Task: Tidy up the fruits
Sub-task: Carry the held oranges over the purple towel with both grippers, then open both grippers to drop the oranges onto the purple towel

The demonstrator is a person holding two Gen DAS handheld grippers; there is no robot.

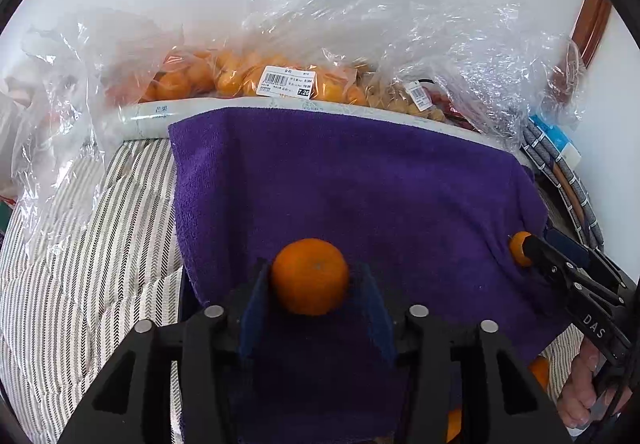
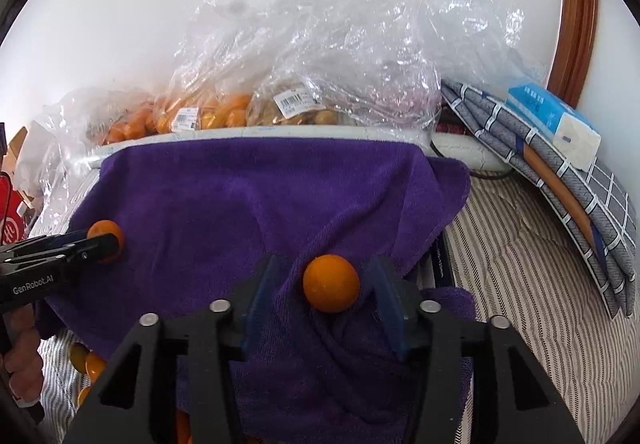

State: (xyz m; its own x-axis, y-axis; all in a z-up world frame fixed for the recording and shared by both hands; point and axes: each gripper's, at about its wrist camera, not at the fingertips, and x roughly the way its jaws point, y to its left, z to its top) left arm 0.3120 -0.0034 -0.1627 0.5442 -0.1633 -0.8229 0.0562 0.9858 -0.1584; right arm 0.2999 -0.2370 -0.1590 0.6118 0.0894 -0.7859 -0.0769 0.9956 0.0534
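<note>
My left gripper [image 1: 311, 276] is shut on an orange tangerine [image 1: 310, 276] and holds it over a purple towel [image 1: 340, 183]. It also shows in the right wrist view [image 2: 105, 240], at the left. My right gripper [image 2: 326, 284] is open around a second tangerine [image 2: 331, 283] that rests in a fold of the towel [image 2: 260, 203]; its blue pads stand a little apart from the fruit. The right gripper shows at the right edge of the left wrist view [image 1: 522, 248] with that tangerine [image 1: 517, 246]. Several loose tangerines [image 2: 86, 362] lie below the towel's near edge.
Clear plastic bags of tangerines [image 1: 224, 79] and of brownish fruit [image 2: 296, 115] stand on a white tray [image 1: 192, 111] behind the towel, against a white wall. A folded grey checked cloth [image 2: 560, 179] with a tissue pack [image 2: 556, 119] lies at the right. Striped bedding [image 1: 80, 264] surrounds everything.
</note>
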